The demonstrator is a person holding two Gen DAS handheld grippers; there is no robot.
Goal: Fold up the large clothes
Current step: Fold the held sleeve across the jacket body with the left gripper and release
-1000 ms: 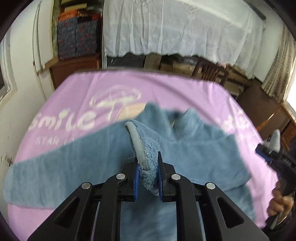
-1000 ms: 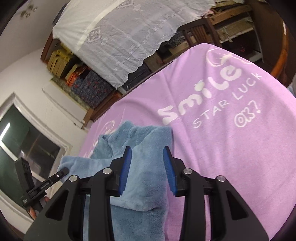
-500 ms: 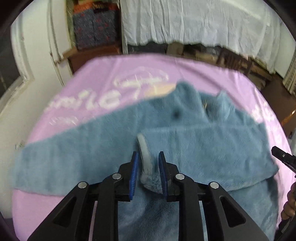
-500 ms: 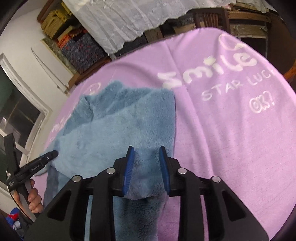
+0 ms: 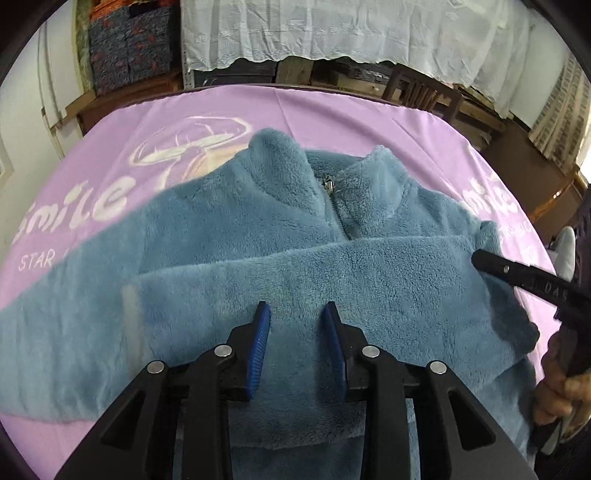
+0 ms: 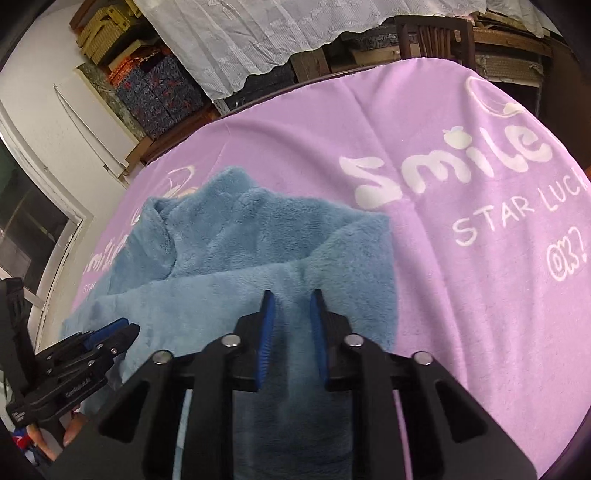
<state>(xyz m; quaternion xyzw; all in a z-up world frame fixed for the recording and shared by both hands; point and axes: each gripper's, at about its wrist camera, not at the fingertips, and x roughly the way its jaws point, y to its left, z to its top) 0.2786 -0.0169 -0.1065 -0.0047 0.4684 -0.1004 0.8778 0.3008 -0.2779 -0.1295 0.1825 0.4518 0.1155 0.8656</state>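
Note:
A blue fleece jacket (image 5: pixel 295 240) with a zip collar lies on the purple table cover (image 5: pixel 332 114). One sleeve is folded across its chest; the other sleeve (image 5: pixel 55 332) stretches out to the left. My left gripper (image 5: pixel 297 314) is open and empty just above the folded sleeve. My right gripper (image 6: pixel 291 299) is closed on a raised ridge of the fleece (image 6: pixel 221 258) at the jacket's right edge. Each gripper shows in the other's view, the right one at the right (image 5: pixel 491 262), the left one at the lower left (image 6: pixel 122 330).
The purple cover (image 6: pixel 461 295) carries white "smile STAR LUCK OK?" lettering. Behind the table stand a wooden chair (image 5: pixel 421 92), a white lace-draped shelf (image 5: pixel 332 29) and stacked patterned boxes (image 5: pixel 125 51). A white wall and a window frame are on the left.
My left gripper has laid the sleeve cuff down across the jacket, opened and let it go. My right gripper has dropped onto the jacket's right edge and closed on the fleece.

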